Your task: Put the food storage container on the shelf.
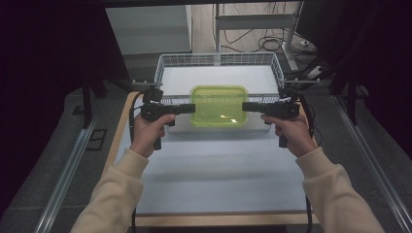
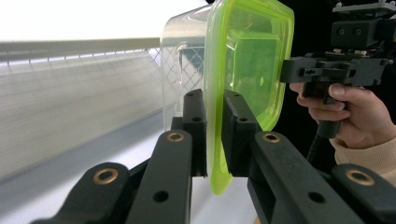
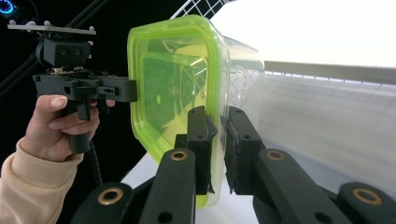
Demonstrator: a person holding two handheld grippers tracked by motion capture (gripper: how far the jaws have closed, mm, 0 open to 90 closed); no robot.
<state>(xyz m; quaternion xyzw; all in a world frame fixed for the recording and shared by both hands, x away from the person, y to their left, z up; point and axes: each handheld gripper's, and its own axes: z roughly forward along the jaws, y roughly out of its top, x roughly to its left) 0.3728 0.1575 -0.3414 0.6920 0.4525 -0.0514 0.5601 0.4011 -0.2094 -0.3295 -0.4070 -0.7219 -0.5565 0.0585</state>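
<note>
Each gripper, left gripper [image 1: 191, 108] and right gripper [image 1: 246, 107], pinches the clear plastic container's green lid rim [image 1: 218, 106]; uneven lifting could pop it off over the white wire basket [image 1: 167, 63].

Translucent lime-green plastic lid [image 1: 218, 104] on a clear, colourless plastic container [image 2: 180, 65]; through the lid the contents read as a deeper green. White wire-mesh basket [image 1: 167, 62] with a criss-cross grid pattern on its walls. Pale grey-white bench [image 1: 218, 170] top edged by a light tan wooden border. Matt black left gripper [image 1: 187, 108] and matt black right gripper [image 1: 248, 107], each with black jaws carrying brass-coloured round rivets. Cream knitted sleeves [image 1: 116, 194] on both forearms. Dark grey floor [image 1: 43, 160] with silvery metal rails [image 1: 68, 174] at either side.
</note>
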